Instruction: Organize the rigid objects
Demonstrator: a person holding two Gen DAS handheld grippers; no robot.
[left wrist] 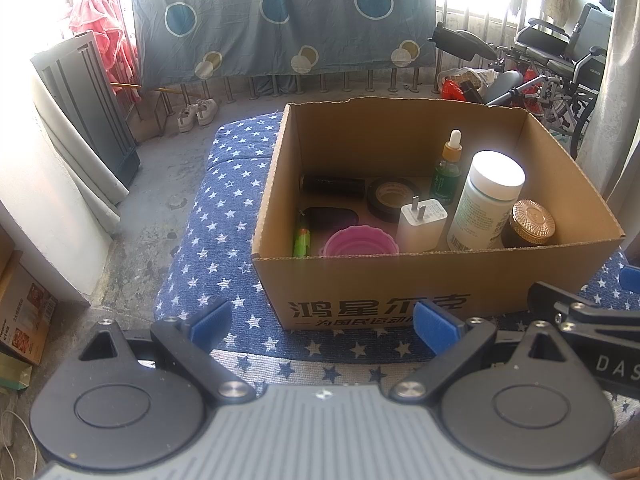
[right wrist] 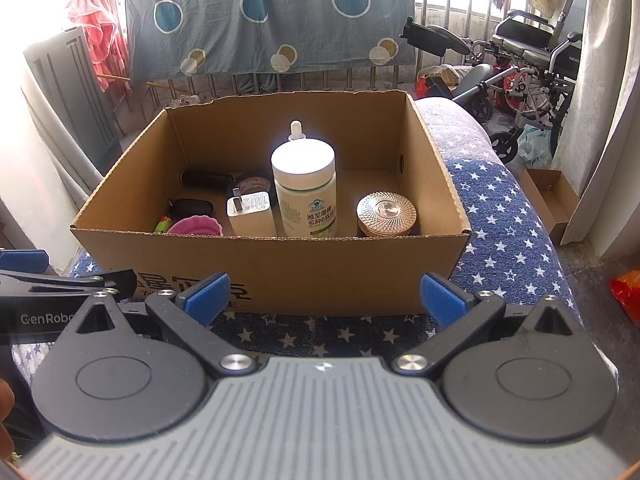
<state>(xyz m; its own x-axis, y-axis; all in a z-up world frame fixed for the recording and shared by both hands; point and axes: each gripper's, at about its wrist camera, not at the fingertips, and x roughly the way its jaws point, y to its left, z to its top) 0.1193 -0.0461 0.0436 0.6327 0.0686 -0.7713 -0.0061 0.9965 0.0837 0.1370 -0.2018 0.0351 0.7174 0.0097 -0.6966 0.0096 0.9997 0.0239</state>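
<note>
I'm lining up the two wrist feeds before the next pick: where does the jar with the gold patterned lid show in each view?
Left wrist: the gold-lidded jar sits at centre-right, in the cardboard box's near right corner.
Right wrist: the jar sits just right of centre, behind the near wall.
Shared landmark: the tall white-capped bottle stands immediately left of the jar in both views.

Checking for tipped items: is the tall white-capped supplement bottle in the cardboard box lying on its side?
No, the tall white-capped supplement bottle stands upright in the cardboard box, its cap facing up.
</note>
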